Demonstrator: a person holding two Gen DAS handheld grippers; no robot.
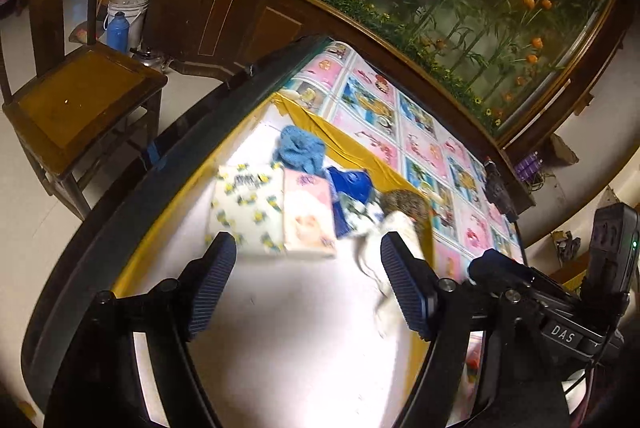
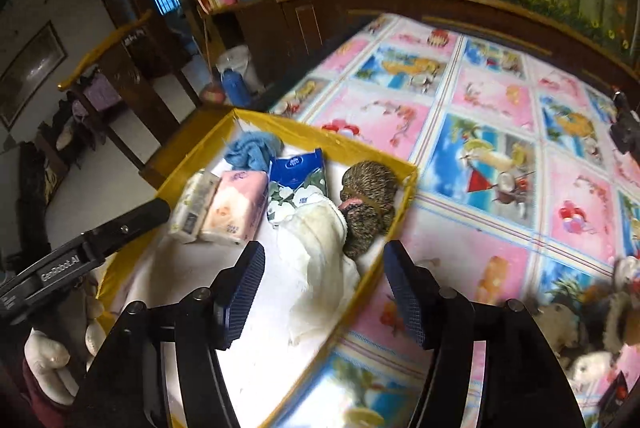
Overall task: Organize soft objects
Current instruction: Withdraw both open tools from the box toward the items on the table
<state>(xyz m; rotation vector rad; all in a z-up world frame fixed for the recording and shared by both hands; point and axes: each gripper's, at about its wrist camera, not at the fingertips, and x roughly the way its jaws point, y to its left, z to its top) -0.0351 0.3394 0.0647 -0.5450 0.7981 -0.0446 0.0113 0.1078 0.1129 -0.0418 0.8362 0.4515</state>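
Both tools parted and empty: left tool (image 1: pixel 308 284) poised above the white floor of a yellow-walled storage box (image 2: pixel 404 196), right tool (image 2: pixel 324 292) straddling that box's near right wall, one pad inside, one outside over the patterned tablecloth (image 2: pixel 480 100) covering the tabletop. Inside the box, a row of soft things: crumpled light-blue towel (image 2: pixel 250 150) at the far corner, white tissue pack with yellow print (image 1: pixel 248 208) touching a pink tissue pack (image 2: pixel 236 208), then a blue tissue pack (image 2: pixel 298 168) and a floral green-and-white one (image 2: pixel 292 200) just beside. Cream cloth (image 2: pixel 320 260) draped loosely toward the near wall, lying against a speckled brown knitted piece (image 2: pixel 370 204) tucked into the right corner. More soft toys heaped at the lower right (image 2: pixel 592 328) on the tablecloth, too blurred to tell apart. Wooden chair (image 1: pixel 80 100) beside the tabletop, well apart from the box
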